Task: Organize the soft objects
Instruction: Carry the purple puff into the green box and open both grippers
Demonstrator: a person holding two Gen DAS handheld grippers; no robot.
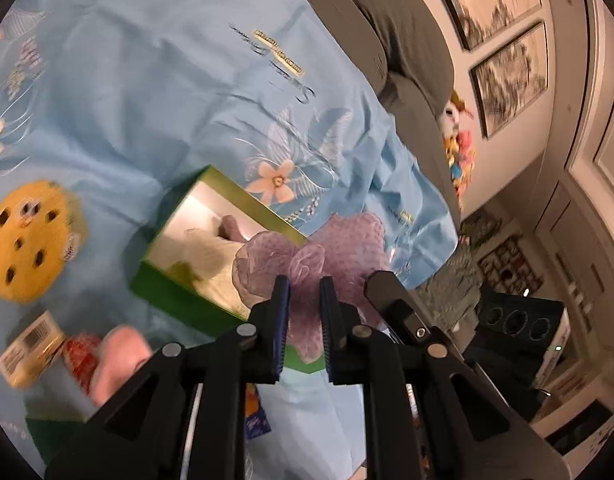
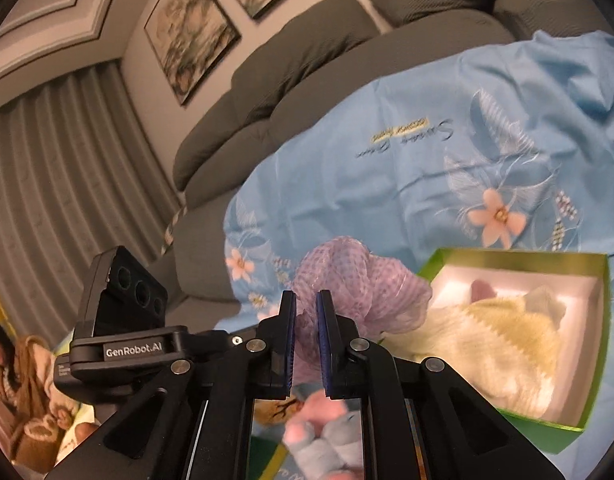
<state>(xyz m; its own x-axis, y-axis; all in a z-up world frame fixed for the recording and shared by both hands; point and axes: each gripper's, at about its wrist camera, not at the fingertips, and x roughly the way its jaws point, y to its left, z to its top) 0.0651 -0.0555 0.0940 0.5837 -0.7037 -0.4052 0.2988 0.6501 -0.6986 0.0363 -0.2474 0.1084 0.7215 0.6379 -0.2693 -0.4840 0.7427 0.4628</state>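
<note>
A purple mesh bath pouf point(image 1: 339, 248) hangs between both grippers above the blue floral sheet point(image 1: 167, 80). My left gripper point(image 1: 305, 292) is shut on one side of it. My right gripper point(image 2: 305, 308) is shut on the pouf point(image 2: 347, 272) from the other side, and its body shows in the left wrist view point(image 1: 399, 308). An open green box point(image 1: 211, 248) with a white lining lies beside the pouf; it holds a cream and yellow fluffy cloth point(image 2: 487, 340) and something pink. The box point(image 2: 587, 360) sits right of the pouf in the right wrist view.
A yellow round sponge with holes point(image 1: 27, 240) lies left of the box. A yellow packet point(image 1: 31, 348) and a pink plush item point(image 1: 119, 356) lie at the lower left. A grey sofa point(image 2: 307, 80) backs the sheet. A grey and pink soft toy point(image 2: 327, 440) lies below my right gripper.
</note>
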